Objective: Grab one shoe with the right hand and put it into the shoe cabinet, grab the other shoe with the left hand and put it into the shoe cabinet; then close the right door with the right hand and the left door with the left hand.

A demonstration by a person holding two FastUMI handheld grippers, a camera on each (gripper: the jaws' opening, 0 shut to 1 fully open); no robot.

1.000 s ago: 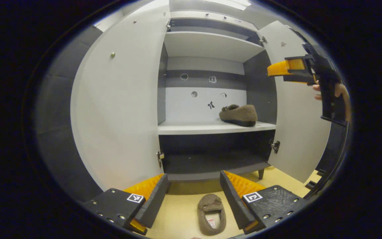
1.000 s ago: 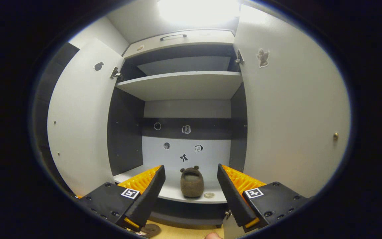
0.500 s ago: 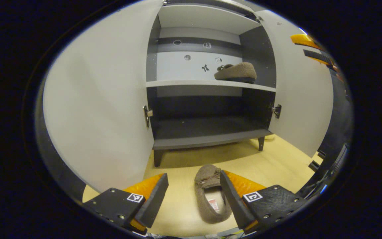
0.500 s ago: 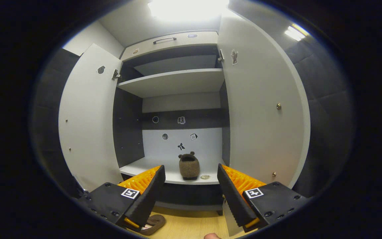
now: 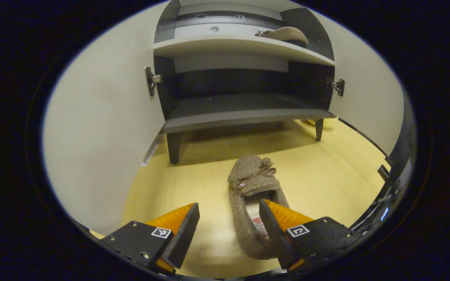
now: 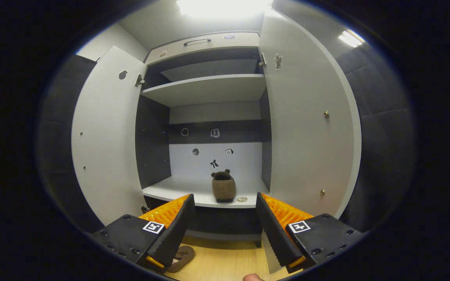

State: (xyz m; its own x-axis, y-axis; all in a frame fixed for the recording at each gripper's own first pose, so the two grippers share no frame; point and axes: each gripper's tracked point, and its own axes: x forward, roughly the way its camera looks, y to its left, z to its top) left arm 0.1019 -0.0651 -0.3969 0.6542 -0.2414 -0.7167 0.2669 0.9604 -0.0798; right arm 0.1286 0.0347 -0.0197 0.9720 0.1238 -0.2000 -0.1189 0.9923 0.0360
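Left tool (image 5: 229,230) is hovering wide open over the floor shoe (image 5: 254,203), its heel opening under one finger, so closing off-centre risks a slipping pinch; right tool (image 6: 225,228), also wide open, is facing the shelved shoe (image 6: 223,186) ahead in the cabinet (image 6: 209,88).

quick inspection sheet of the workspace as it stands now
surface: pale wood floor, lit, shadow under the cabinet.
job's things: one shoe on shelf inside the shoe cabinet; second shoe on floor, toe toward the cabinet; left door and right door both open.
clutter: small round thing on the shelf beside the shoe, too small to tell.
grippers: left tongs open, low over the floor shoe, not gripping; right tongs open, empty, facing the cabinet.
cables: nothing seen.
surroundings: dark padded wall; stickers on the cabinet's back panel.
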